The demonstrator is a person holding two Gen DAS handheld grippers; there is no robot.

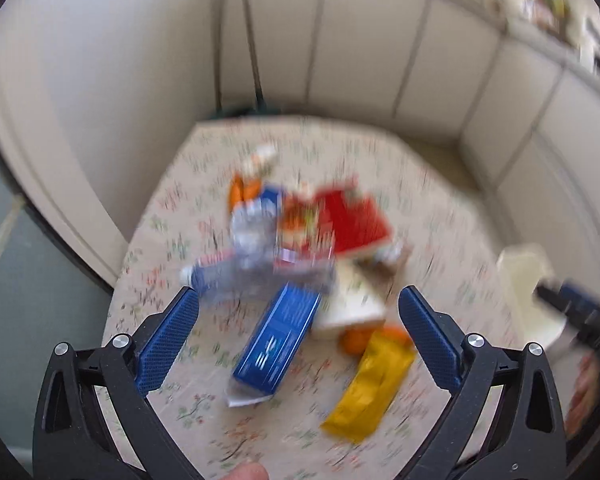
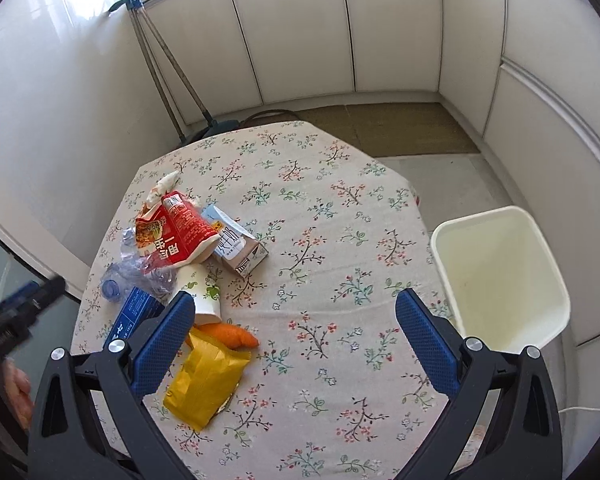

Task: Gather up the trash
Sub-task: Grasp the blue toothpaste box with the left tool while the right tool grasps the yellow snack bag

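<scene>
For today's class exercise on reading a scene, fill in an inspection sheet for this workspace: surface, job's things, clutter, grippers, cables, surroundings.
Surface: table under a floral cloth.
Job's things: trash pile on the table's left: yellow packet, blue box, red wrapper, paper cup, milk carton, crushed plastic bottle; white bin empty, at the table's right edge.
Clutter: orange carrot-like piece.
Grippers: left gripper open, empty; right gripper open, empty.
Cables: thin white cord lower right.
Surroundings: white cabinets; mop handles leaning on the wall.

Both wrist cams look down past open fingers at the floral table; left view blurred, trash pile shared.
</scene>
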